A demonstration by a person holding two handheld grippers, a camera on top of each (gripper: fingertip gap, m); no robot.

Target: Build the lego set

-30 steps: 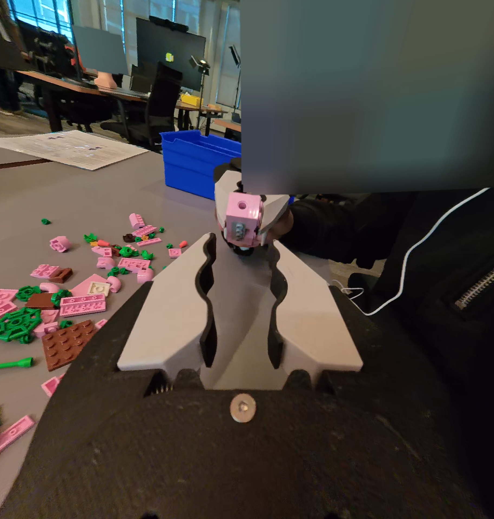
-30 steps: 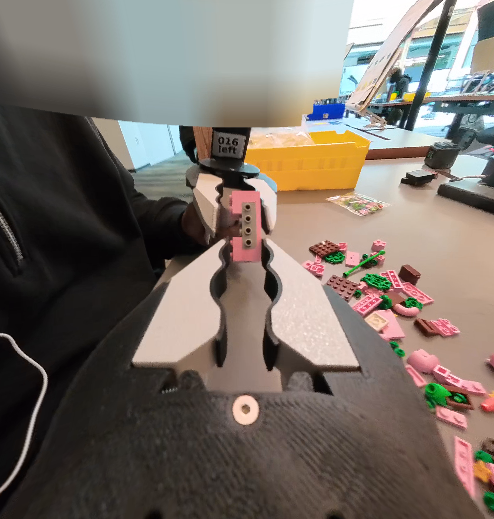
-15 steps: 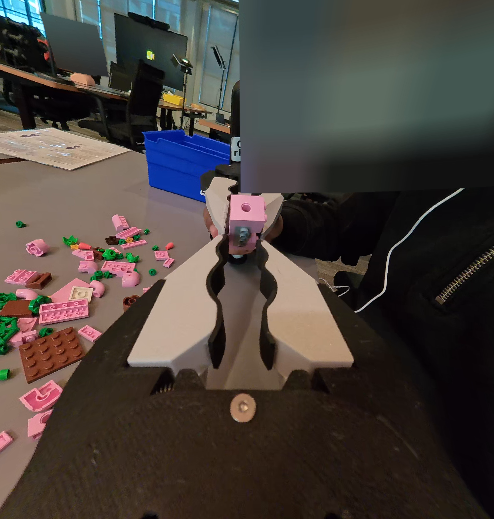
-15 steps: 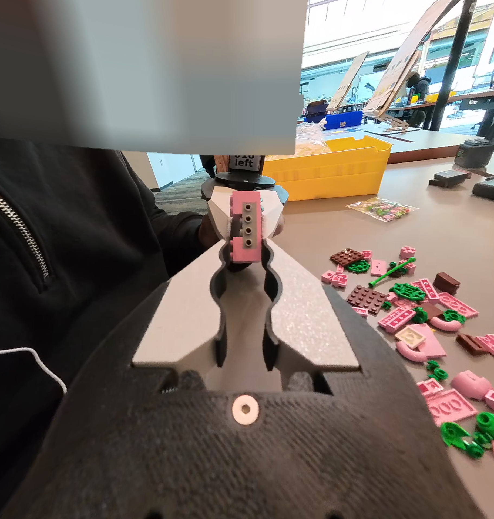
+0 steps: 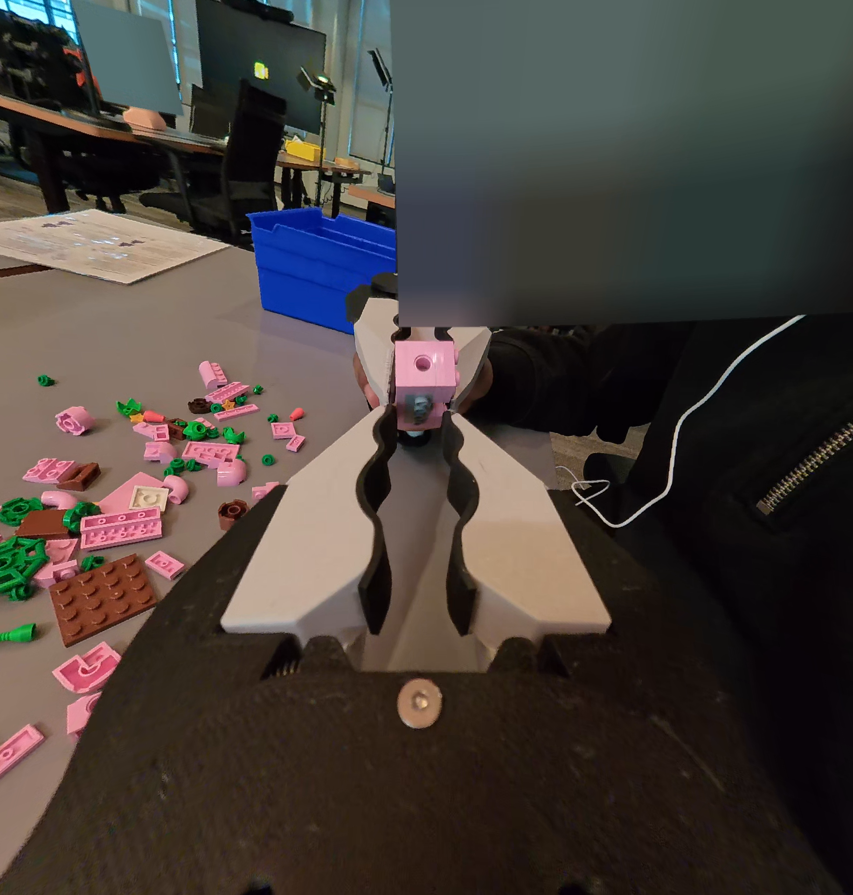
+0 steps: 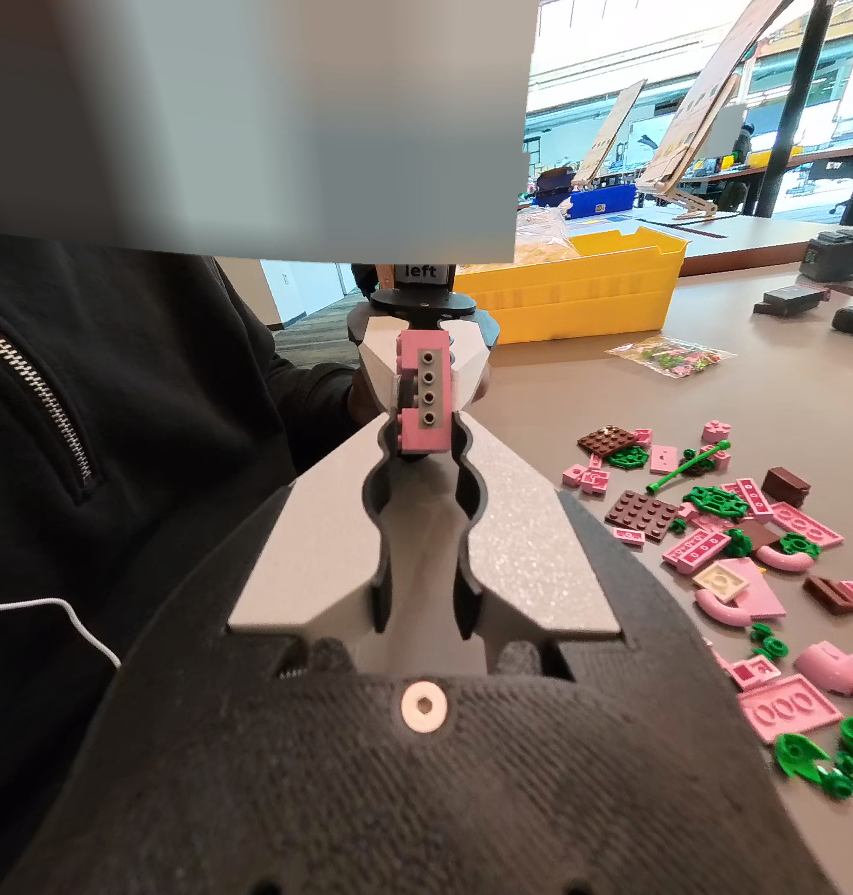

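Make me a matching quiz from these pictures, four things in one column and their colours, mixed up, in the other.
Things:
1. bin beyond the left gripper
2. bin beyond the right gripper
3. studded plate nearest the left gripper
4. held block

Colours:
A. pink
B. yellow
C. brown
D. blue

Pairs: 1-D, 2-B, 3-C, 4-A

Open-plan office or lab, desks with monitors (image 5: 259, 63), office chair (image 5: 250, 160), parts bins (image 6: 574, 285) on worktables
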